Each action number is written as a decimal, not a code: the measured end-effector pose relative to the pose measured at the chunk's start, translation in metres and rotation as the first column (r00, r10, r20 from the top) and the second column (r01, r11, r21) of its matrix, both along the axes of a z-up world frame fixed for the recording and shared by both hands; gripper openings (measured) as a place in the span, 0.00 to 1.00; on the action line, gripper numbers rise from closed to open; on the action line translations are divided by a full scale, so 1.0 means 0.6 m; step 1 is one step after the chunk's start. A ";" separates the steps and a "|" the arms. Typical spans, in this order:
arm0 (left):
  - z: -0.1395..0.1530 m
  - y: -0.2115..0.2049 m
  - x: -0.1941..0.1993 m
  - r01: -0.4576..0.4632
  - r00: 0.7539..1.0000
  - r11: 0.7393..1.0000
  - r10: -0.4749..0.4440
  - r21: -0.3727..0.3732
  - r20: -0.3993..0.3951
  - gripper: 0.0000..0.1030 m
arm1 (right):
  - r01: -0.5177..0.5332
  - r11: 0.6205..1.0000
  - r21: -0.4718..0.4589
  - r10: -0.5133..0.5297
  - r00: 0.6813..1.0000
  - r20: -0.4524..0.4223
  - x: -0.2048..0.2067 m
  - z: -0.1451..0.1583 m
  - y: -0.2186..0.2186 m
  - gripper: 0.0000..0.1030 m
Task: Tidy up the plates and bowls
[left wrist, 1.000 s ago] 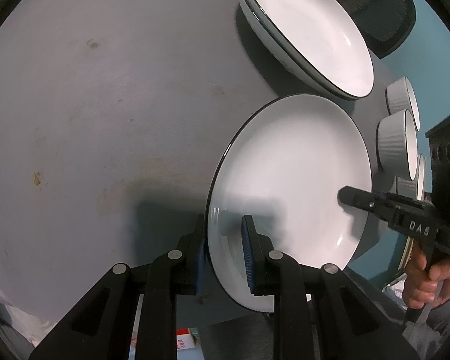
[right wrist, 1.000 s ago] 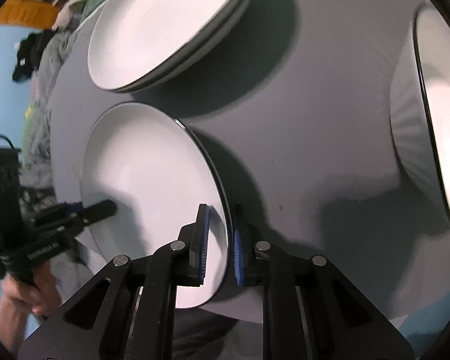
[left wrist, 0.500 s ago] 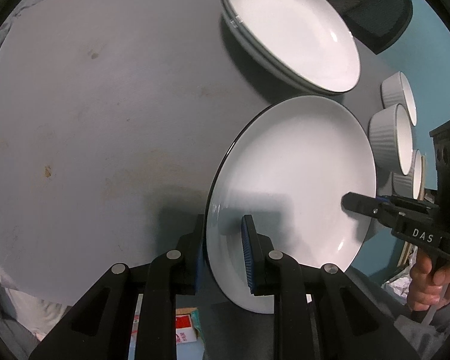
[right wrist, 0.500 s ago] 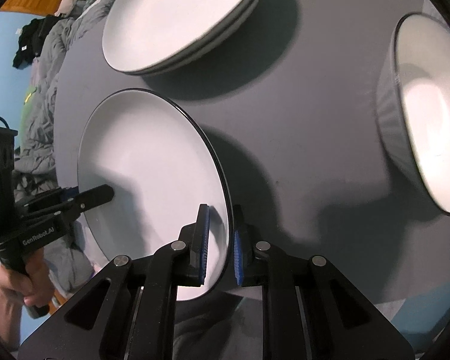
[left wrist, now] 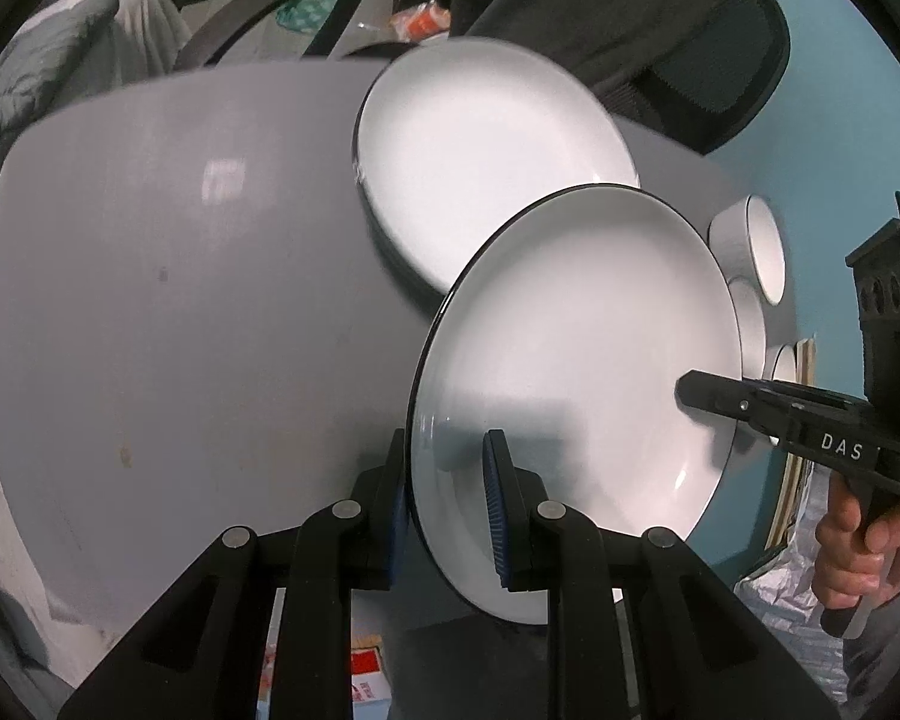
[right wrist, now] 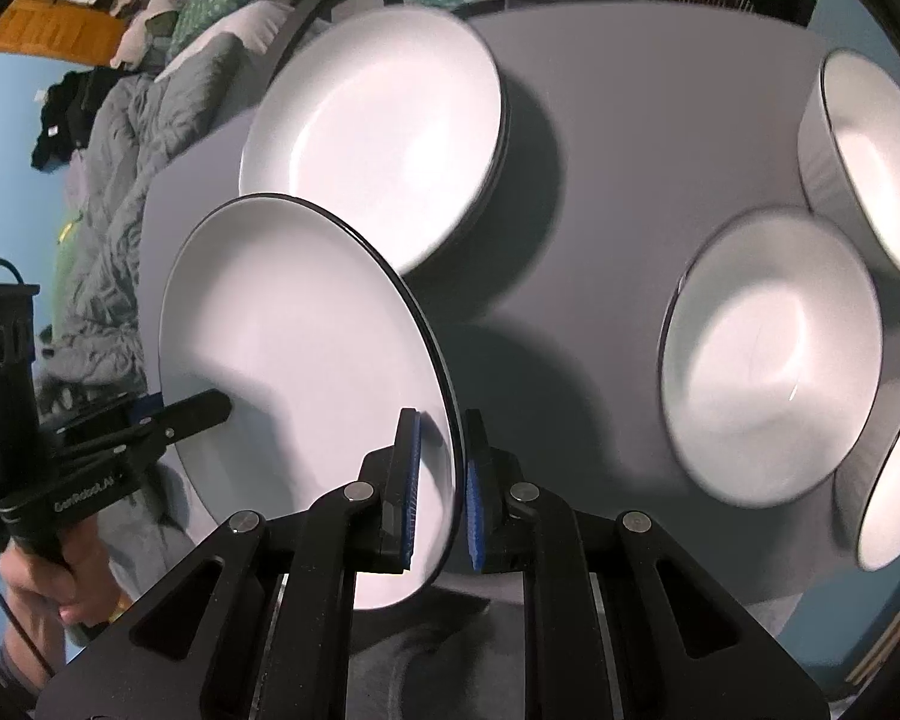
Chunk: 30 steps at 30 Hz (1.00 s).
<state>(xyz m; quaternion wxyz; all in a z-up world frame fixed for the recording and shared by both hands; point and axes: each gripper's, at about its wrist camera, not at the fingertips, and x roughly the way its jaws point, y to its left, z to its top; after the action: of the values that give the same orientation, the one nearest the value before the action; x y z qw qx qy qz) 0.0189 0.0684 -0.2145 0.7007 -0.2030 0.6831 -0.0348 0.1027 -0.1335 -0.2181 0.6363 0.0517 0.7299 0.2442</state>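
**Plate lifted clear, carried toward stack**

While both grippers clamp opposite rims, the plate (left wrist: 576,360) has come up off the table (left wrist: 180,312). Left gripper (left wrist: 450,504) pinches the near rim; right gripper (right wrist: 441,498) pinches the far side, pads tight on the edge. Compared with a second ago, more table shows beneath and the plate's far edge now overlaps the stack (left wrist: 486,150) in view. Judgement: transfer onto the stack is under way, placement not yet done. Plate carries nothing. Bowls (right wrist: 774,372) beside it stand empty, unstacked.
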 end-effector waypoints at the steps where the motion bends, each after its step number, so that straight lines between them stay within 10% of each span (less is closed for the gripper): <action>1: 0.003 0.003 0.009 0.001 1.000 1.000 -0.001 0.004 0.007 0.20 | 0.001 1.000 0.001 -0.001 1.000 0.006 0.009 0.001 0.005 0.14; 30: -0.075 0.043 0.195 -0.032 0.998 0.995 0.036 0.090 -0.052 0.22 | 0.007 1.000 -0.015 -0.008 0.998 -0.058 0.160 -0.065 0.073 0.14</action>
<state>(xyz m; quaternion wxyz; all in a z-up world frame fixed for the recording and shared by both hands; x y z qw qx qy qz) 0.1359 0.0944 -0.2598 0.6909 -0.1839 0.6990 0.0132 0.1988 -0.0898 -0.2571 0.6161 0.0568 0.7496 0.2351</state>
